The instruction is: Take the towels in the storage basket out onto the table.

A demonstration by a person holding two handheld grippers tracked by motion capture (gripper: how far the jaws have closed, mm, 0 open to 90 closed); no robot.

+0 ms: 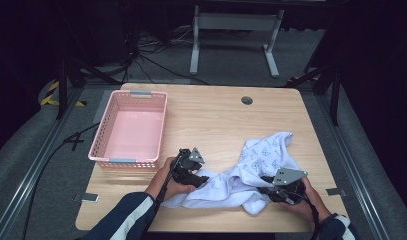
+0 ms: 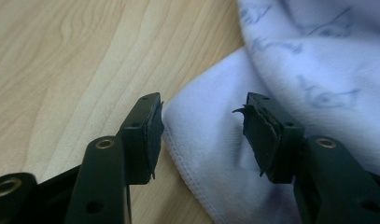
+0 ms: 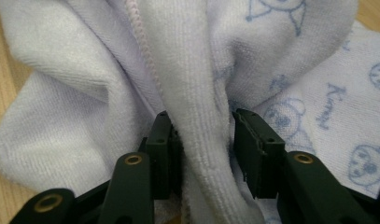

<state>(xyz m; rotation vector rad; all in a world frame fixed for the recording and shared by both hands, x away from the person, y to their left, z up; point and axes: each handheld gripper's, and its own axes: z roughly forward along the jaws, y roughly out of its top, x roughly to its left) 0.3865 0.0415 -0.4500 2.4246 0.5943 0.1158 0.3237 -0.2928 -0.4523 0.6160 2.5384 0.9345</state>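
A white towel [image 1: 261, 162] printed with small blue bears lies crumpled on the near right part of the wooden table [image 1: 216, 120]. My left gripper [image 1: 203, 179] is at its left end. In the left gripper view the jaws [image 2: 204, 126] stand apart around a hemmed corner of the towel [image 2: 318, 60], with neither pad touching it. My right gripper [image 1: 267, 188] is at the towel's near right. In the right gripper view a thick raised fold of the towel [image 3: 61, 93] runs between the jaws [image 3: 204, 144]. The fold touches the left pad, and a thin dark gap shows at the right pad.
An empty pink plastic basket [image 1: 103, 131] stands at the table's left side, just beyond my left hand. A round cable hole [image 1: 247, 100] sits near the far edge. Bare wood lies between the basket and the towel. A white desk frame [image 1: 236, 30] stands on the floor beyond.
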